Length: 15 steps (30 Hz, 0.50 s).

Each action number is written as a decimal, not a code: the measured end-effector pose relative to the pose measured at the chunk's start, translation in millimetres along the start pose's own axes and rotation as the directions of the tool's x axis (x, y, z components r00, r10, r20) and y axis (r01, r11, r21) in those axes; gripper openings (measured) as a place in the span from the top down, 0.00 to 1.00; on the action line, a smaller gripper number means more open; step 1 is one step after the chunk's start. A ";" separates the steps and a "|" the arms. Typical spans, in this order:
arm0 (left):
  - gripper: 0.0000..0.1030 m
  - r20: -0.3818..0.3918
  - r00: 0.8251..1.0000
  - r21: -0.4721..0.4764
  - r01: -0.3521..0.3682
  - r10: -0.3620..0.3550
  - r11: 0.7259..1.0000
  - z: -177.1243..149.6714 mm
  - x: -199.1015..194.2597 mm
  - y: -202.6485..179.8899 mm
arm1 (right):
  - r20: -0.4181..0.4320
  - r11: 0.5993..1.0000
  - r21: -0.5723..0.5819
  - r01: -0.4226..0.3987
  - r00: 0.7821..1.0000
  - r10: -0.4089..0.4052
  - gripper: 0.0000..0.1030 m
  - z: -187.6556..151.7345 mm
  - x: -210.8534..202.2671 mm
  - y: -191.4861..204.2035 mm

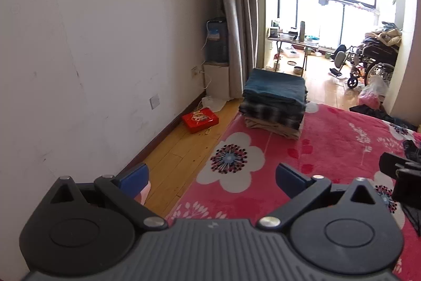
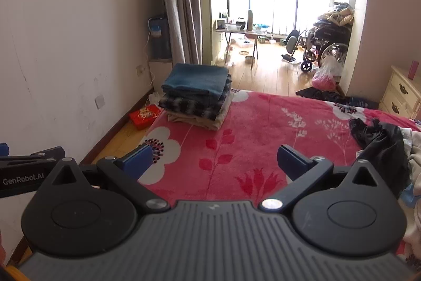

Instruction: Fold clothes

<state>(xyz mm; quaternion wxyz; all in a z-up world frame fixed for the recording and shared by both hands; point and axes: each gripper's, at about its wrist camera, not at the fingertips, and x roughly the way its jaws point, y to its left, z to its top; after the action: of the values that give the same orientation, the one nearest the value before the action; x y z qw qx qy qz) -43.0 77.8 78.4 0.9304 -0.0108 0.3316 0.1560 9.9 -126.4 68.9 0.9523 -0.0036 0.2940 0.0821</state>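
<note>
Left tongs (image 1: 211, 177) and right tongs (image 2: 214, 158) both wide, empty; black garment (image 2: 379, 138) crumpled on bed (image 2: 263, 123), likely limp, light; pinch an edge.

Bed (image 2: 257, 138) bears folded stack (image 2: 197, 94), perhaps clothes.

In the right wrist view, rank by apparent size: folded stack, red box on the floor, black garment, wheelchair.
1. Folded stack
2. Black garment, nearer the camera, so unsure against the stack
3. Wheelchair
4. Red box
</note>
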 end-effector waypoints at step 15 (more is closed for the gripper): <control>0.00 0.015 1.000 0.004 0.013 -0.013 1.000 2.4 4.8 18.1 | -0.008 0.999 -0.011 0.036 0.999 -0.036 0.01 0.3 7.3 24.1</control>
<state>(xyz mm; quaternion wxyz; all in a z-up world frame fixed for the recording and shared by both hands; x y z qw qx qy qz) -43.5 96.7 78.8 0.9337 -0.0098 0.3251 0.1495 12.2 -101.5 66.0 0.9524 -0.0141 0.2971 0.0666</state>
